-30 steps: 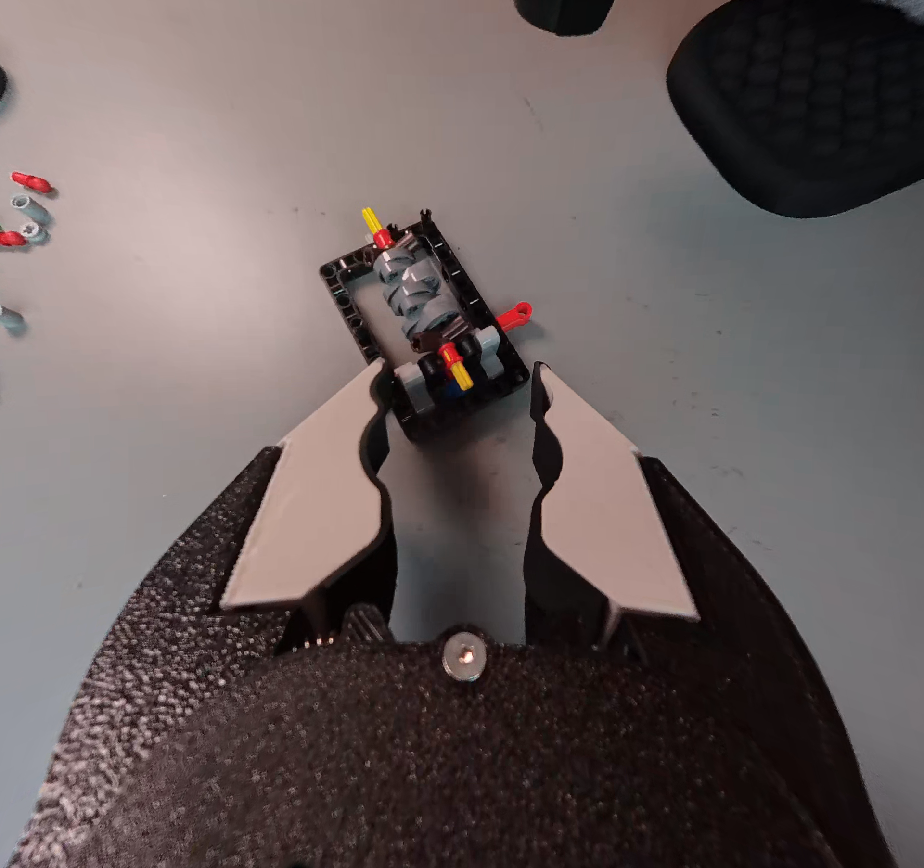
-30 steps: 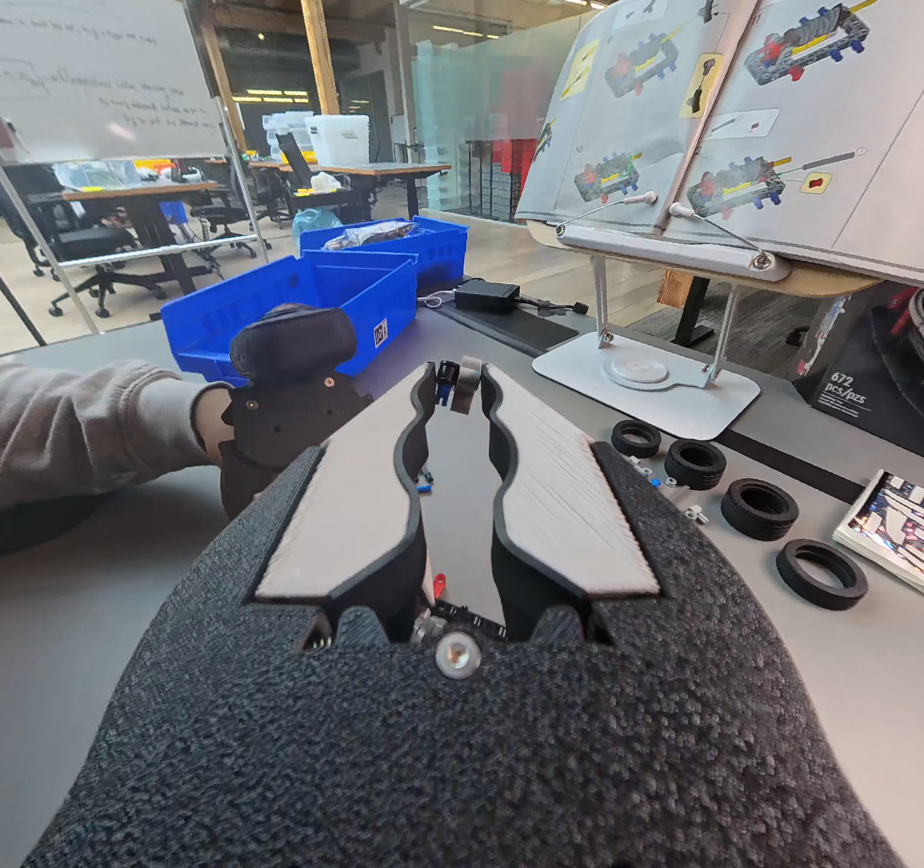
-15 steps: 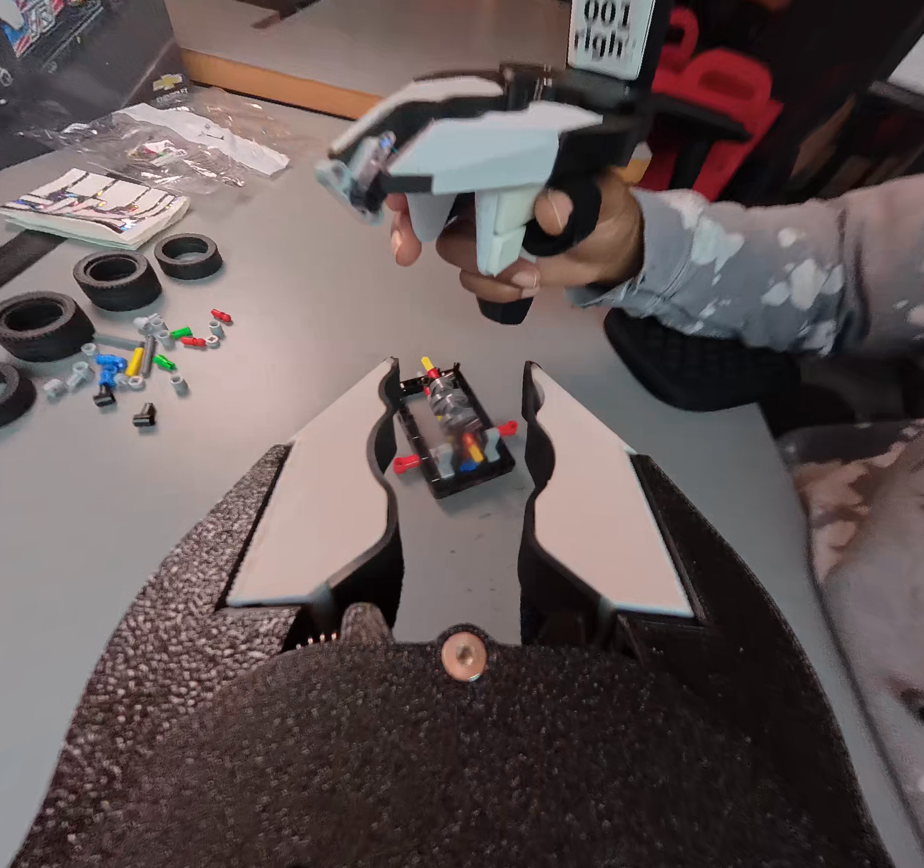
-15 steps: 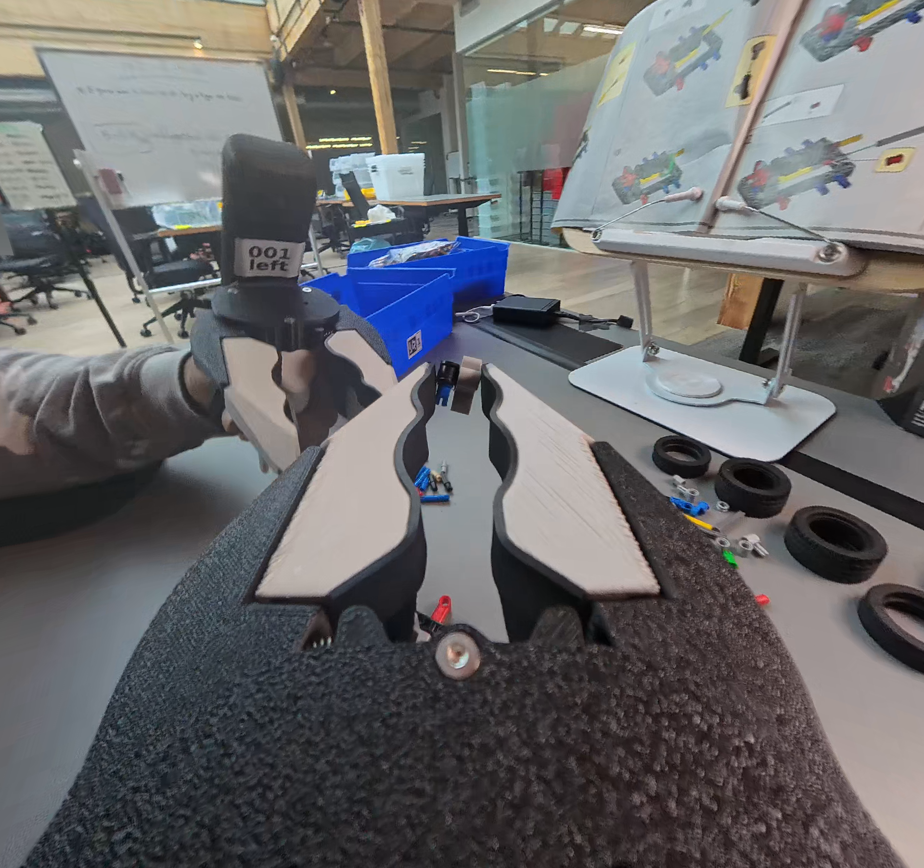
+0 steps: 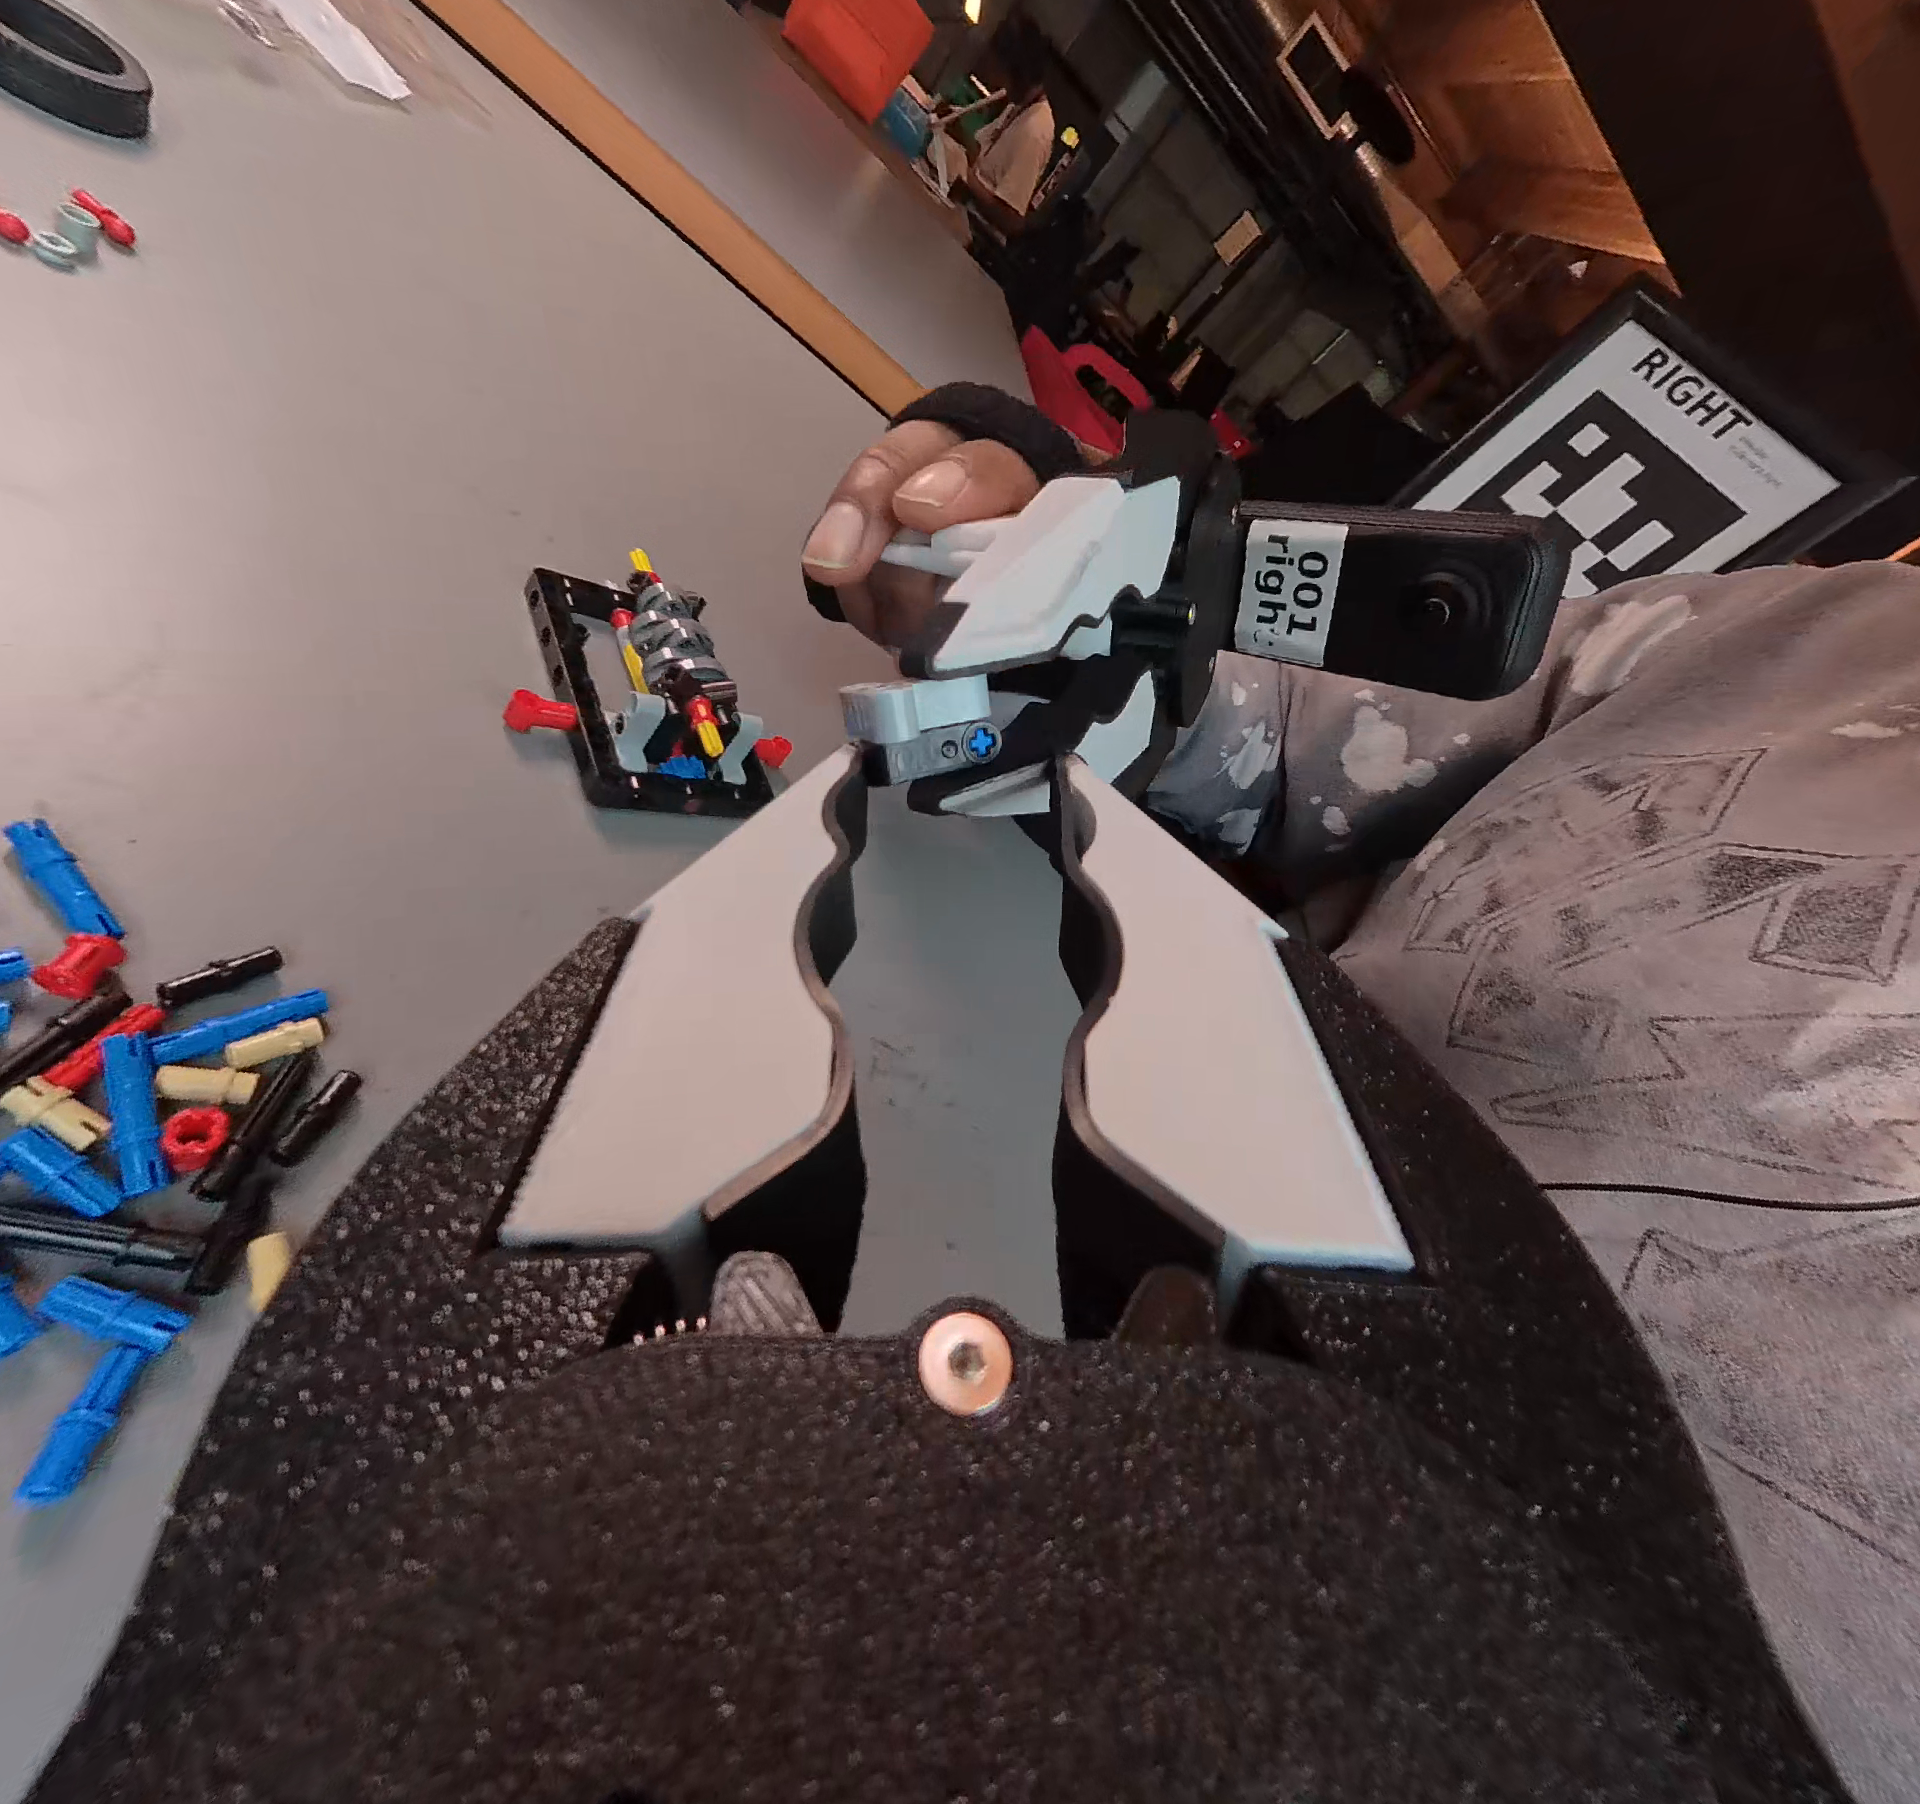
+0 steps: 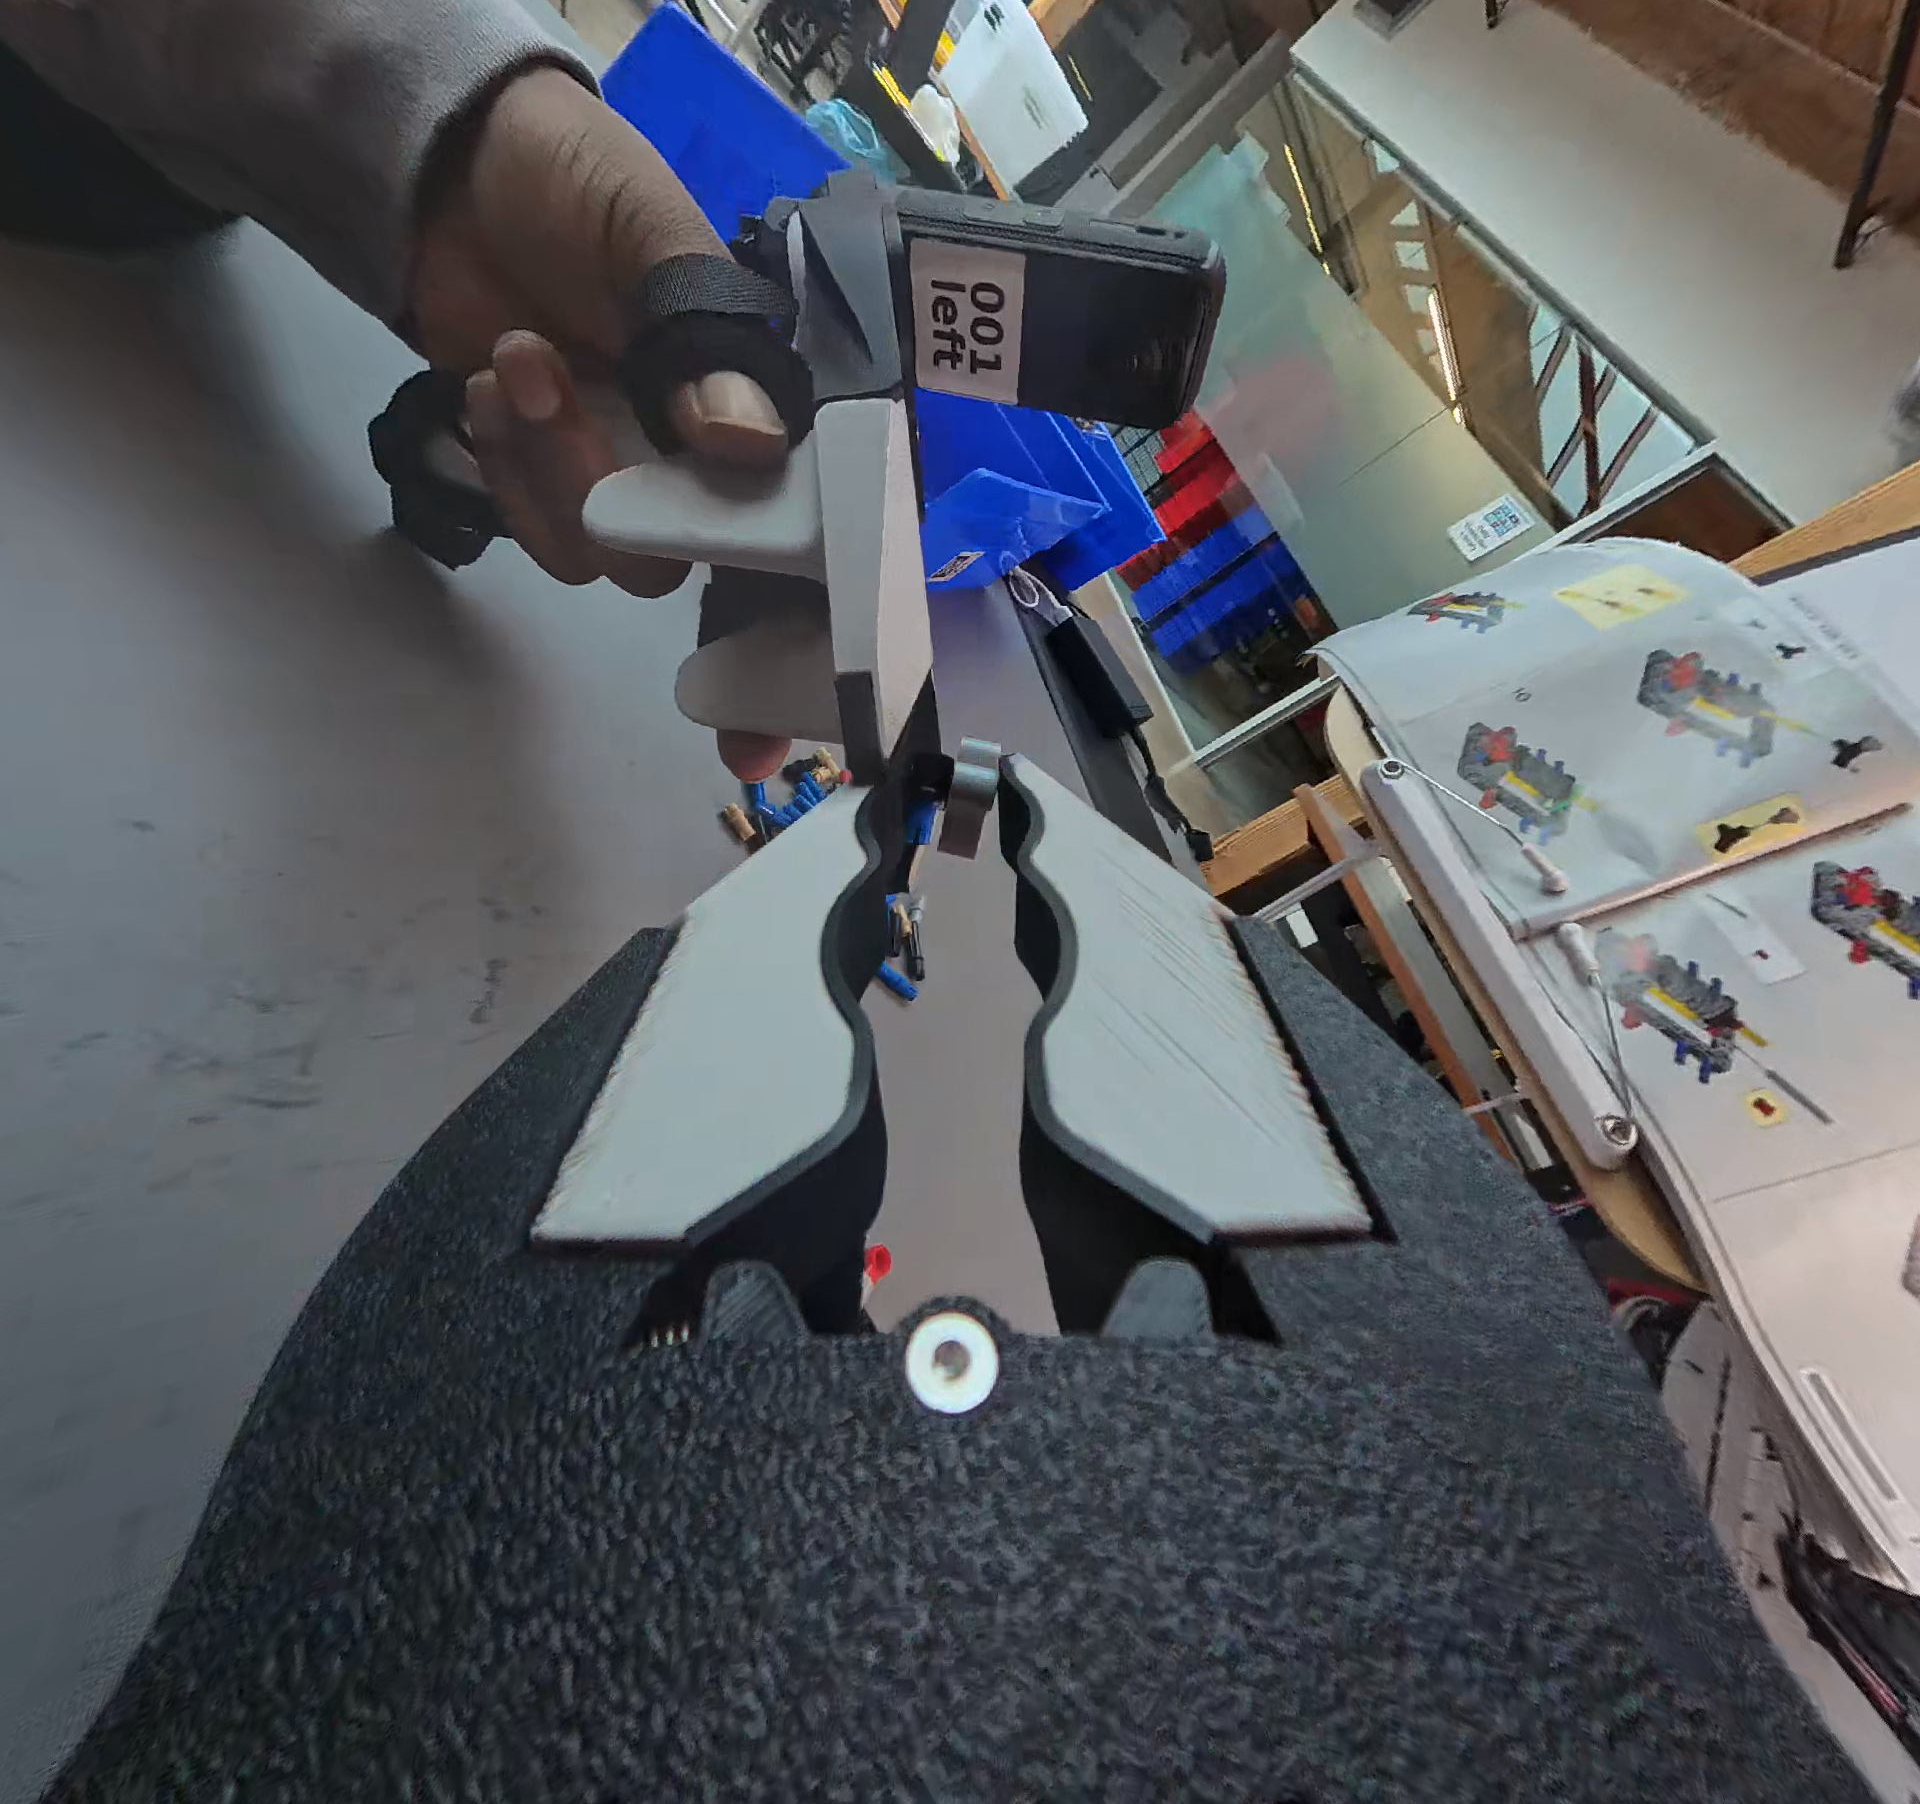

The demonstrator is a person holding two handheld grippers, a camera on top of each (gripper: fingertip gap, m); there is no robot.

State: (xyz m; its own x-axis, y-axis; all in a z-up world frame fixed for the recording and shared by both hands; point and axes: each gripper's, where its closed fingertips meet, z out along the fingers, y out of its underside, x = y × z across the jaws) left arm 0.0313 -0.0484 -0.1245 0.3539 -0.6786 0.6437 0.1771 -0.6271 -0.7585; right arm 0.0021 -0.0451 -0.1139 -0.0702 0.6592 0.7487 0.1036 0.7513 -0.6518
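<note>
Both grippers are lifted above the grey table (image 5: 436, 424) and tilted, tip to tip. The right gripper (image 6: 940, 804) is clamped on a small grey block piece (image 5: 914, 720) with a blue pin. The left gripper (image 5: 956, 788) is spread open, its fingertips just beside that piece. A black frame assembly (image 5: 649, 694) lies on the table left of the piece.

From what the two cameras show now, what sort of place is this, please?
Probably a shared workshop or lab with an open office behind. A grey table carries loose building-toy pins, an open instruction booklet sits on a stand, and blue storage bins and other desks show beyond.
</note>
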